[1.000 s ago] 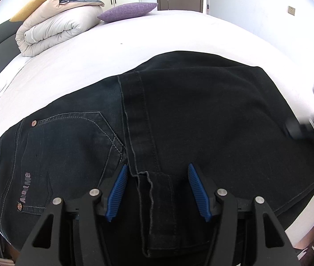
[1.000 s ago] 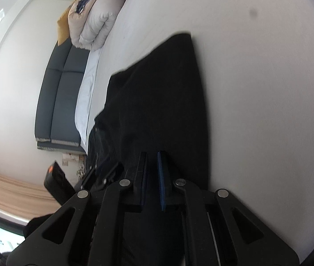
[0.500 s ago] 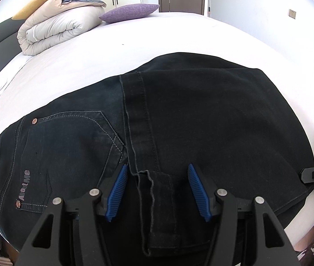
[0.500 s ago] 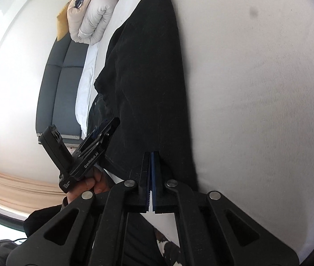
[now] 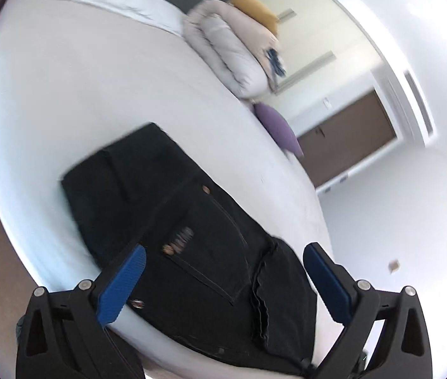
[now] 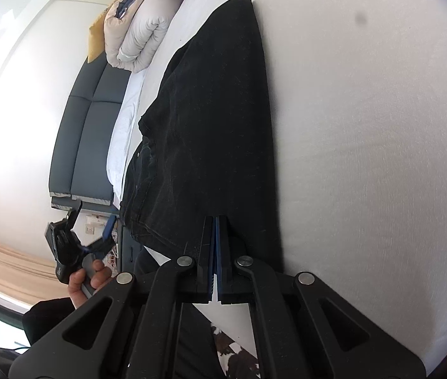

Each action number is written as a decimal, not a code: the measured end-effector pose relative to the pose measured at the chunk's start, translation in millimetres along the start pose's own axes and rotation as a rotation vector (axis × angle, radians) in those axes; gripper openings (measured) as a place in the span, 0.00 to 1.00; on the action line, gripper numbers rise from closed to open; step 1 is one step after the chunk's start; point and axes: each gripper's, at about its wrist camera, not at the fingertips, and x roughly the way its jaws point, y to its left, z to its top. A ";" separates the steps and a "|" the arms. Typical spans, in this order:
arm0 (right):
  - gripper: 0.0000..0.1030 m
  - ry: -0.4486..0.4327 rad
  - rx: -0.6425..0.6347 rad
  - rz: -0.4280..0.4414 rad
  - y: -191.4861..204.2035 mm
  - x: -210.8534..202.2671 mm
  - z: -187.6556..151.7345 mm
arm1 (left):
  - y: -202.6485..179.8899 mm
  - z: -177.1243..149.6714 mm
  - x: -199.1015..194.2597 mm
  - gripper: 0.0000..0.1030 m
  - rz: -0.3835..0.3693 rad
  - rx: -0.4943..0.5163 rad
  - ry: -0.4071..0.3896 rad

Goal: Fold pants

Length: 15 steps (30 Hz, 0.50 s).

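Black jeans (image 5: 172, 221) lie folded in a compact stack on the white bed (image 5: 81, 88), near its front edge. The back pocket with a small logo faces up in the left wrist view. My left gripper (image 5: 223, 271) is open and empty, raised above the waistband end. The jeans also show in the right wrist view (image 6: 214, 120). My right gripper (image 6: 214, 237) is shut, its fingers pressed together at the near edge of the jeans; no cloth shows between them. The left gripper also shows in the right wrist view (image 6: 90, 230), held in a hand off the bed.
A folded beige duvet (image 5: 232, 47) with a mustard cushion and a purple pillow (image 5: 277, 126) sit at the far end of the bed. A dark grey headboard (image 6: 87, 139) stands beside it. A brown door (image 5: 349, 139) is in the far wall.
My left gripper has lifted off the jeans, swung to the side and tilted, opening wider. My right gripper stays shut at the jeans' near edge.
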 end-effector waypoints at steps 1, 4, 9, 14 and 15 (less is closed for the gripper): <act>0.00 -0.007 0.006 0.002 -0.3 0.1 -0.6 | 16.6 4.5 -7.2 0.99 0.002 -0.057 -0.025; 0.00 -0.017 0.024 0.008 -3.1 -1.4 -0.1 | 53.6 10.3 -10.1 0.99 0.018 -0.174 -0.025; 0.00 -0.019 0.033 0.002 -1.2 -1.5 -1.7 | 76.3 8.0 10.3 0.97 -0.034 -0.272 0.035; 0.00 -0.021 0.034 0.000 -0.5 -1.9 -2.4 | 88.4 3.7 22.9 0.96 -0.079 -0.322 0.054; 0.00 -0.021 0.033 -0.001 -0.2 -1.4 -2.4 | 90.3 3.6 25.2 0.96 -0.089 -0.333 0.052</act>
